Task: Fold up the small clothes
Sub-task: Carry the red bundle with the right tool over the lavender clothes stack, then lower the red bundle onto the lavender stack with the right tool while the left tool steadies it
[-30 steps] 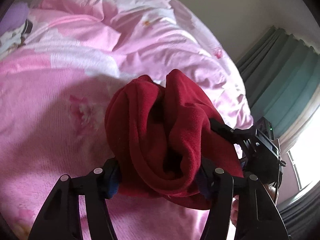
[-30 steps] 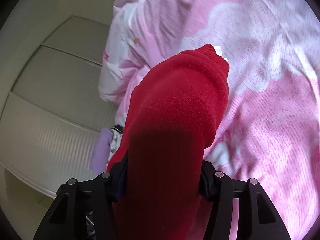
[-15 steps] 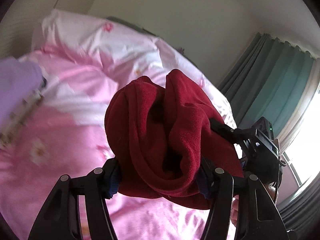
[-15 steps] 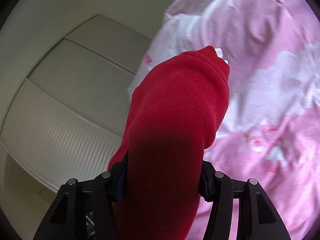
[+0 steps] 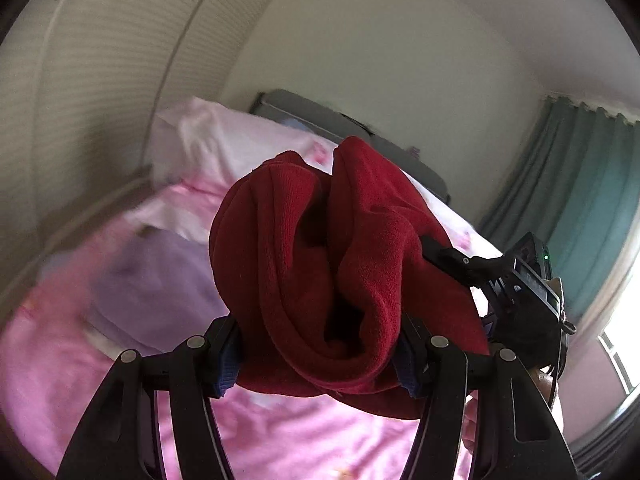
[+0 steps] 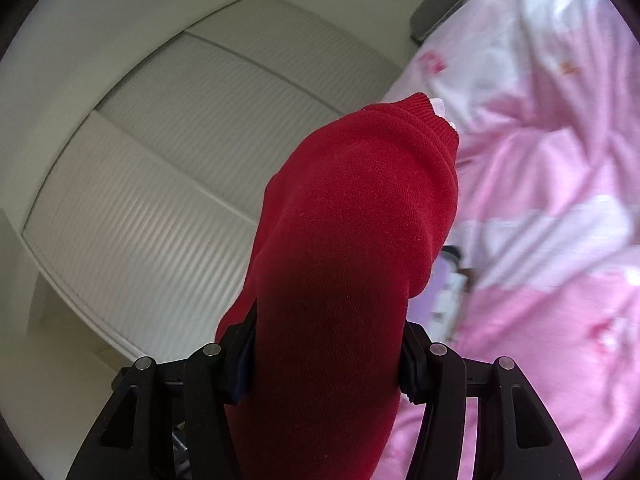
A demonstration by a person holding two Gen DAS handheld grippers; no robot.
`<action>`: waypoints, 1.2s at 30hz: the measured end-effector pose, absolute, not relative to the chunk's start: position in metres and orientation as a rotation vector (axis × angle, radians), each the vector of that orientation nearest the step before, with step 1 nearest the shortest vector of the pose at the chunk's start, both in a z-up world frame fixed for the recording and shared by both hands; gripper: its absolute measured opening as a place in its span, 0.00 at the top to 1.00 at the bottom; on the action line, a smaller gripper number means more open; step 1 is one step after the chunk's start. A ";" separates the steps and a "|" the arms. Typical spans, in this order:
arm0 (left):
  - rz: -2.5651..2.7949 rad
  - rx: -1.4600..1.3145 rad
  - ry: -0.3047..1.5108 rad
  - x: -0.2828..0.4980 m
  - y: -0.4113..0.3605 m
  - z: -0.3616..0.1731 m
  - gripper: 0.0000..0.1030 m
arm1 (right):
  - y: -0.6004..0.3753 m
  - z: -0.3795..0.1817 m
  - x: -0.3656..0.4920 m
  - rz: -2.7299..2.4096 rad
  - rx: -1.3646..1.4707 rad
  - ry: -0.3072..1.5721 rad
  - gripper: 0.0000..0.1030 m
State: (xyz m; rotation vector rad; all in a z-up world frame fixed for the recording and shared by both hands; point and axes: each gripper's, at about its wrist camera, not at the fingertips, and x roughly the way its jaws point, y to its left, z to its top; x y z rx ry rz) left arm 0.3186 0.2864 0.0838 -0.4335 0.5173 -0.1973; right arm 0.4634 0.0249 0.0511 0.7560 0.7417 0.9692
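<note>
Daylight glare from window [image 5: 618, 344] (lower right), motion-blurred bedding [image 5: 80, 280], fisheye-bent edges

No readable text, brand, number or sign in either view. Only a white tag [image 6: 439, 105] at the red garment's [image 6: 352, 248] ribbed edge, too small and blurred to read.

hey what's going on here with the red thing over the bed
A person is folding small clothes with two handheld grippers. Both the left gripper and the right gripper are clamped on a red garment, which is bunched up and lifted off the pink bedding. A purple garment lies on the bed below. The red piece isn't laid flat or folded yet.
</note>
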 end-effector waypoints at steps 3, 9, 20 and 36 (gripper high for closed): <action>-0.172 -0.437 0.509 0.325 0.326 0.084 0.40 | 0.071 0.055 0.477 1.003 0.748 0.741 0.45; -0.143 -0.443 0.548 0.354 0.380 0.055 0.39 | 0.142 0.037 0.506 0.988 0.750 0.785 0.45; -0.163 -0.490 0.607 0.395 0.413 -0.025 0.37 | 0.182 -0.049 0.548 0.872 0.756 0.915 0.44; -0.163 -0.529 0.613 0.398 0.420 -0.042 0.32 | 0.193 -0.073 0.556 0.848 0.726 0.983 0.42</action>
